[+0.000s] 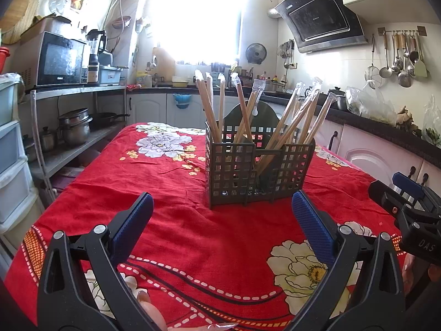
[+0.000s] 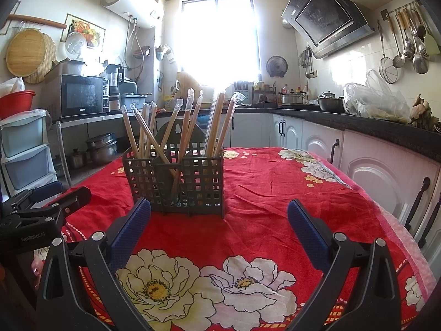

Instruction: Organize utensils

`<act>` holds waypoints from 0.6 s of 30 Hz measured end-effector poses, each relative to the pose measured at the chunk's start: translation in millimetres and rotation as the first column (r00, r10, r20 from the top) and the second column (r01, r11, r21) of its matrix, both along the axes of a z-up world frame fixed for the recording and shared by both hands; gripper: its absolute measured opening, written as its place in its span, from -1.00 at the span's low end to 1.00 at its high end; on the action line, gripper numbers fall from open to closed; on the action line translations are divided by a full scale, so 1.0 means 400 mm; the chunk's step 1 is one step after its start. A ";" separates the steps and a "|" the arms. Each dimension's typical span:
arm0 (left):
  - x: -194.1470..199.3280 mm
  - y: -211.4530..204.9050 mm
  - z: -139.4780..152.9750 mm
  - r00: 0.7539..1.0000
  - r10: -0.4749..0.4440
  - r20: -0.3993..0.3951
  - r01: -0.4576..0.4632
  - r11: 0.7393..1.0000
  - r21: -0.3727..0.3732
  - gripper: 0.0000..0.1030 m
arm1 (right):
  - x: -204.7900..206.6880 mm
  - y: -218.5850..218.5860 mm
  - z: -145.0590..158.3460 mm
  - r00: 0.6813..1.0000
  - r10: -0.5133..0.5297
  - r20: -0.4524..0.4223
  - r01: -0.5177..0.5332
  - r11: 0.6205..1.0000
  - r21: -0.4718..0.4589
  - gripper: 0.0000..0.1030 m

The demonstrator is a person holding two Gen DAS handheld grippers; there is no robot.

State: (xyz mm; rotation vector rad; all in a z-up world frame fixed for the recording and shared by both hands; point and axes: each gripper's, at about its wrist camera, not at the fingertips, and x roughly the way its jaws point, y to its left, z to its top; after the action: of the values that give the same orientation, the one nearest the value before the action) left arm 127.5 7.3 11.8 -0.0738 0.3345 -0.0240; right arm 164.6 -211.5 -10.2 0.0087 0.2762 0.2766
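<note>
Red cloth point(image 1: 220, 242) over the tabletop, printed with large cream and white peonies, yellow centres, black outlines, dashed white curves. Dark grey grid-pattern basket point(image 1: 234, 171) at twelve o'clock, holding pale tan chopsticks point(image 1: 242, 110) in clear wrappers. Blue ribbed pads on black fingers point(image 1: 314, 220) of the left gripper point(image 1: 222, 215); same blue and black on the right gripper point(image 2: 219, 220). Black microwave point(image 2: 80, 95) at ten o'clock, red basin point(image 2: 16, 102) beside it. White cabinet doors point(image 2: 369, 162) with black handles at three o'clock, under black counter.
</note>
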 end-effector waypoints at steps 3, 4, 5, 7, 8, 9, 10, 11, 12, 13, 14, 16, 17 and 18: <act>0.000 0.000 0.000 1.000 0.000 0.001 0.000 1.000 0.000 0.80 | 0.000 0.000 0.000 1.000 -0.001 0.001 0.001 1.000 0.000 0.88; 0.000 0.000 0.000 1.000 0.000 0.001 0.000 1.000 0.000 0.80 | -0.001 0.000 0.000 1.000 -0.002 0.001 0.002 1.000 0.001 0.88; 0.000 0.000 0.000 1.000 -0.001 0.001 0.001 1.000 0.000 0.80 | 0.000 0.000 0.000 1.000 -0.001 0.001 0.001 1.000 0.001 0.88; 0.000 0.000 0.000 1.000 -0.001 0.001 0.001 1.000 0.001 0.80 | 0.000 0.000 0.000 1.000 -0.001 -0.001 0.001 1.000 0.001 0.88; 0.000 -0.001 0.000 1.000 0.000 0.000 0.000 1.000 0.002 0.80 | 0.000 0.000 0.000 1.000 -0.001 -0.001 0.001 1.000 0.000 0.88; 0.000 -0.001 0.000 1.000 0.000 0.000 0.000 1.000 0.001 0.80 | -0.001 0.000 0.000 1.000 -0.001 0.000 0.001 1.000 0.000 0.88; 0.000 -0.001 0.000 1.000 0.001 0.000 -0.001 1.000 0.001 0.80 | -0.001 0.000 0.000 1.000 -0.001 0.000 0.001 1.000 0.000 0.88; -0.001 -0.001 0.000 1.000 0.001 0.000 -0.001 1.000 0.000 0.80 | 0.000 -0.001 0.000 1.000 -0.001 0.000 0.001 1.000 0.000 0.88; -0.001 0.000 0.000 1.000 0.000 0.001 0.000 1.000 -0.001 0.80 | -0.001 0.000 0.000 1.000 -0.001 0.000 0.001 1.000 0.001 0.88; -0.001 0.000 0.000 1.000 0.000 0.001 0.000 1.000 -0.001 0.80 | -0.001 0.000 0.000 1.000 -0.001 0.000 0.001 1.000 0.001 0.88; -0.001 -0.001 0.000 1.000 0.000 0.001 0.000 1.000 0.000 0.80 | 0.000 0.000 0.000 1.000 -0.001 0.000 0.001 1.000 0.001 0.88; -0.001 -0.002 -0.001 1.000 0.000 0.001 0.000 1.000 0.001 0.80 | -0.001 0.000 0.000 1.000 -0.001 0.000 0.001 1.000 0.001 0.88; -0.002 -0.001 0.000 1.000 -0.001 0.003 0.001 1.000 0.002 0.80 | 0.000 0.000 0.000 1.000 -0.001 0.000 0.001 1.000 0.000 0.88; -0.002 0.000 0.001 1.000 -0.001 0.004 0.001 1.000 0.002 0.80 | 0.001 0.000 0.000 1.000 -0.002 0.000 0.002 1.000 0.000 0.88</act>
State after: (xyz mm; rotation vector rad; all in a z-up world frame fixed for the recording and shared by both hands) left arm 126.8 7.3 12.2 -0.0713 0.3304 -0.0249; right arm 164.8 -211.6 -10.4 0.0093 0.2764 0.2751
